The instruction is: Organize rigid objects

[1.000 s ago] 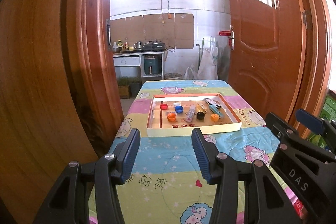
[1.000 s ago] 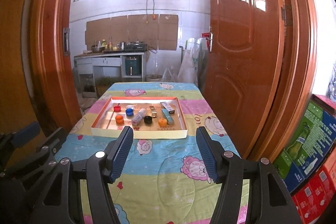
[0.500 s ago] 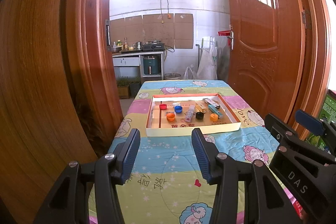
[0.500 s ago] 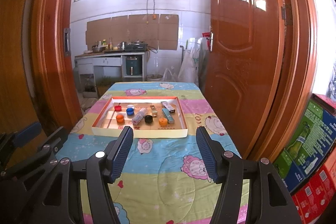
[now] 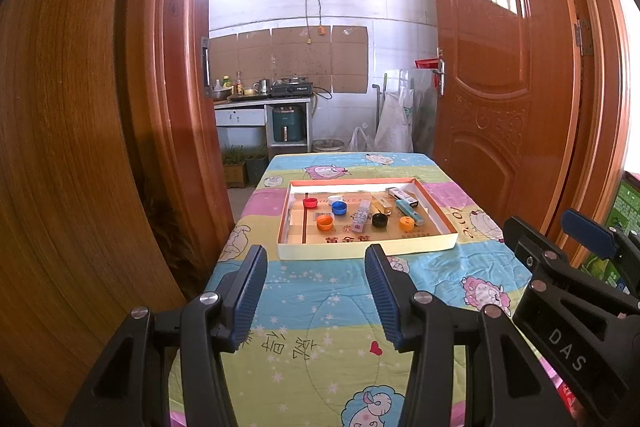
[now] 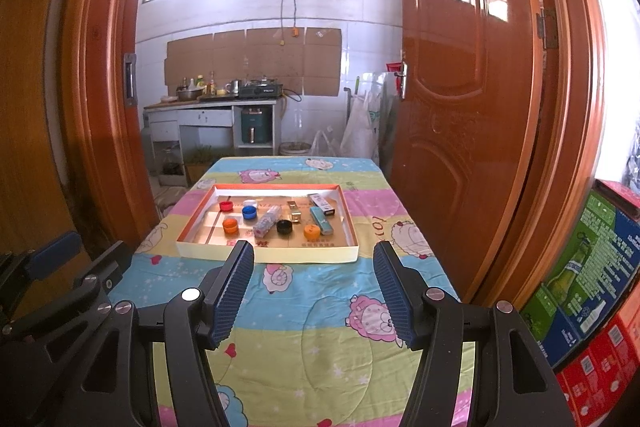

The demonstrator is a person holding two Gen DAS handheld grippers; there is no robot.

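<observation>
A shallow cardboard tray (image 5: 360, 249) (image 6: 280, 255) sits in the middle of a table under a colourful cartoon cloth. In it lie several bottle caps: red (image 5: 310, 203), blue (image 5: 339, 207), orange (image 5: 325, 223), black (image 5: 379, 220), plus a clear patterned tube (image 5: 360, 221) and a teal lighter (image 5: 409, 211). My left gripper (image 5: 316, 291) is open and empty, above the near cloth, short of the tray. My right gripper (image 6: 314, 289) is open and empty, also short of the tray.
Brown wooden doors stand on both sides: one close on the left (image 5: 80, 147), one open on the right (image 6: 460, 107). Stacked printed cartons (image 6: 592, 287) stand right of the table. A kitchen counter (image 5: 260, 103) lies beyond the table.
Both grippers stay open; the views shift only slightly, the tray keeping about the same distance.
</observation>
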